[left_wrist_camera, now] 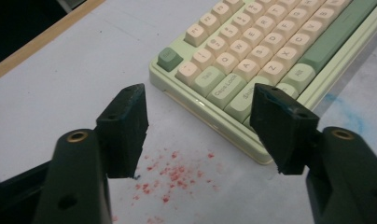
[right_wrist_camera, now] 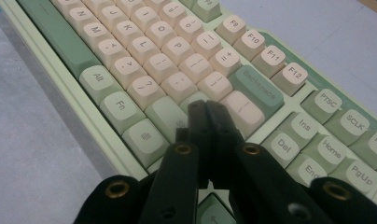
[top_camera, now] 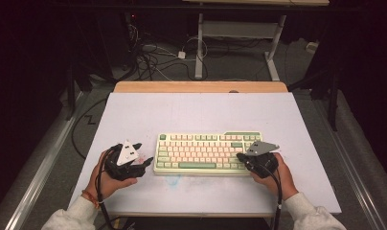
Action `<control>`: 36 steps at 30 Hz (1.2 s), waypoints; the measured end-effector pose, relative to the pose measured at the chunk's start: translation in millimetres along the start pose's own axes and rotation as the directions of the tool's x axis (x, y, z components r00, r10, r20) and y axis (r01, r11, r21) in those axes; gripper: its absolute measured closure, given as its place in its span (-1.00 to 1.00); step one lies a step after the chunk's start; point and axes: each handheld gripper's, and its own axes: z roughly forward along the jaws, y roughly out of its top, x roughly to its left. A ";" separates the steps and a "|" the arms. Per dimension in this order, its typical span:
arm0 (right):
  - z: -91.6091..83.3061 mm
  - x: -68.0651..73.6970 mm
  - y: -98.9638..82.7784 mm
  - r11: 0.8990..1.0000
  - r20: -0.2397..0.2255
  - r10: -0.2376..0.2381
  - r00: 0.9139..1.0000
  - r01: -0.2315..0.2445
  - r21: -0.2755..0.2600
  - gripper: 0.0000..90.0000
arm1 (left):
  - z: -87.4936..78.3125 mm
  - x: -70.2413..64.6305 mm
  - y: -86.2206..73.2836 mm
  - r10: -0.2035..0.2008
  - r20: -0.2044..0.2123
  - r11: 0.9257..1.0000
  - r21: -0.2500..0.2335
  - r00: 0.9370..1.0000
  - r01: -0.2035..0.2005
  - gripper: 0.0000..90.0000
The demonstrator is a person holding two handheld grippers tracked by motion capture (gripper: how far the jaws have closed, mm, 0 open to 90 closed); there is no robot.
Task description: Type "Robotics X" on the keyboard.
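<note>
Your right gripper point(right_wrist_camera: 206, 108) is clenched with nothing between its jaws, its tips poised over the keys at the right end of the keyboard point(top_camera: 208, 153), close to the Enter and Shift area. That keyboard lies on the white mat point(top_camera: 196, 112), long axis running side to side in front of you, so any key at this end lies straight ahead of and under those tips; I judge your right hand point(top_camera: 273, 175) the nearer one for a press. Your left gripper point(left_wrist_camera: 198, 105) stands released just off the keyboard's left end, grasping nothing. Its own view catches red specks point(left_wrist_camera: 175, 175) on the mat beside that end. From above, you can see both hands flanking the keyboard, whose far side faces the wooden table edge point(top_camera: 201, 86).
</note>
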 end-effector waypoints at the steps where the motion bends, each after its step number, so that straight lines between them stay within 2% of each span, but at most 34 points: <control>1: 0.2 -0.4 -0.4 1.000 -0.004 0.004 1.000 -0.004 -0.001 1.00 | -0.1 2.2 2.1 -0.003 0.020 1.000 -0.010 1.000 0.003 0.15; 4: 2.3 1.9 -2.3 1.000 -0.004 -0.001 1.000 0.001 0.005 1.00 | 0.4 3.3 4.2 -0.005 0.034 1.000 -0.005 0.999 0.005 0.54; 5: 2.7 2.4 -2.6 1.000 -0.006 -0.002 1.000 0.002 0.000 1.00 | 1.9 3.5 6.1 -0.015 0.054 1.000 0.009 0.998 0.015 0.64; 10: 2.6 3.1 -3.8 1.000 -0.001 -0.001 1.000 0.001 -0.008 1.00 | 6.9 1.4 12.3 0.021 0.054 0.999 0.032 0.998 -0.022 0.93; 13: 2.3 3.6 -4.6 1.000 0.004 0.003 1.000 -0.003 -0.011 1.00 | 10.9 -0.4 16.6 0.032 0.052 0.999 0.039 0.998 -0.034 0.95; 22: 2.7 4.7 -5.3 1.000 0.010 0.002 1.000 -0.002 -0.017 1.00 | 26.7 -3.6 32.3 0.025 0.103 0.997 0.067 0.994 -0.032 0.94; 26: 2.6 5.4 -5.5 1.000 0.017 -0.001 1.000 0.001 -0.018 1.00 | 38.3 -8.1 42.8 0.037 0.117 0.995 0.087 0.993 -0.047 0.94; 28: 2.7 5.5 -5.6 1.000 0.018 0.000 1.000 0.000 -0.019 1.00 | 48.6 -12.4 51.1 0.050 0.135 0.992 0.105 0.990 -0.064 0.94; 36: 2.7 6.3 -5.9 1.000 0.022 -0.002 1.000 0.002 -0.021 1.00 | 74.9 -20.3 70.0 0.062 0.171 0.989 0.119 0.983 -0.083 0.94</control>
